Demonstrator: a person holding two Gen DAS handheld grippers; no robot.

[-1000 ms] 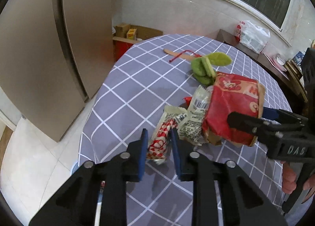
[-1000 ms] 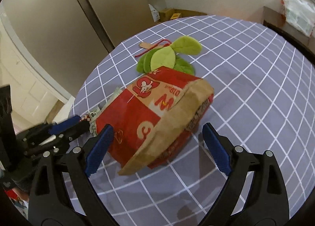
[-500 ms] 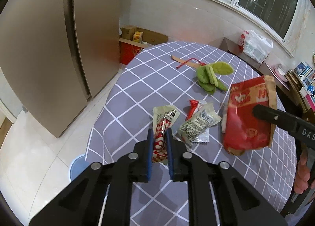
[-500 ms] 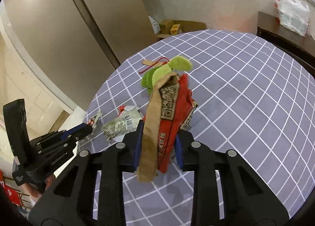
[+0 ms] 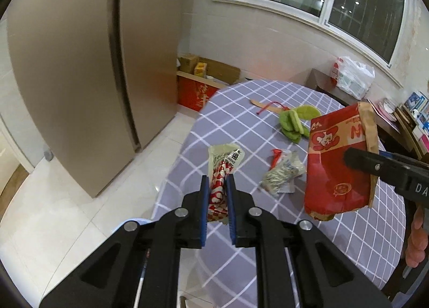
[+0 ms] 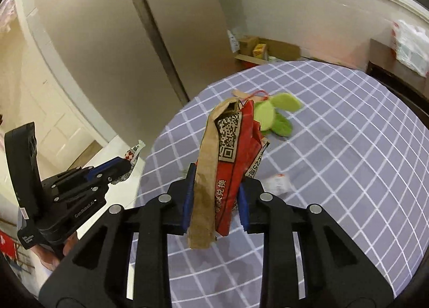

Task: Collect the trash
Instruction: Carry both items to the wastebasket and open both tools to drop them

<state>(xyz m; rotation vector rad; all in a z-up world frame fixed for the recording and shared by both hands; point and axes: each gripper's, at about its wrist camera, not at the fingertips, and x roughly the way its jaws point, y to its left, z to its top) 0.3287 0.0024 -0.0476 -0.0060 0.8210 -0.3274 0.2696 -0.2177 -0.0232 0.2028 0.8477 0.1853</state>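
Red paper, crumpled and brown along one edge, fills the right gripper (image 6: 214, 200): its jaws are pinched on a flattened red paper bag (image 6: 228, 163), held clear above the table (image 6: 348, 174). The left gripper (image 5: 216, 206) has its jaws pressed together on a red-and-white snack wrapper (image 5: 221, 174), also lifted off the cloth, near the table's edge.

The step in hand looks like the carry: both pieces are picked up and need to go to a bin. A pale blue rim (image 5: 134, 221) shows on the floor below the left gripper, beside the table; it may be the bin, though too little of it shows to be sure. The next move calls for swinging each piece over whatever container is used and spreading the jaws only once the piece hangs above its mouth, since both are light and could drift.

The bag's long axis runs away from the right gripper, rising towards its open mouth, with the QR-code panel facing the camera. The wrapper's long axis likewise runs forward along the left gripper's fingers, its torn pale-green end pointing away.

A crumpled clear wrapper (image 5: 283, 174) with a red scrap lies on the table, not yet collected, near a green plush toy (image 5: 295, 123).
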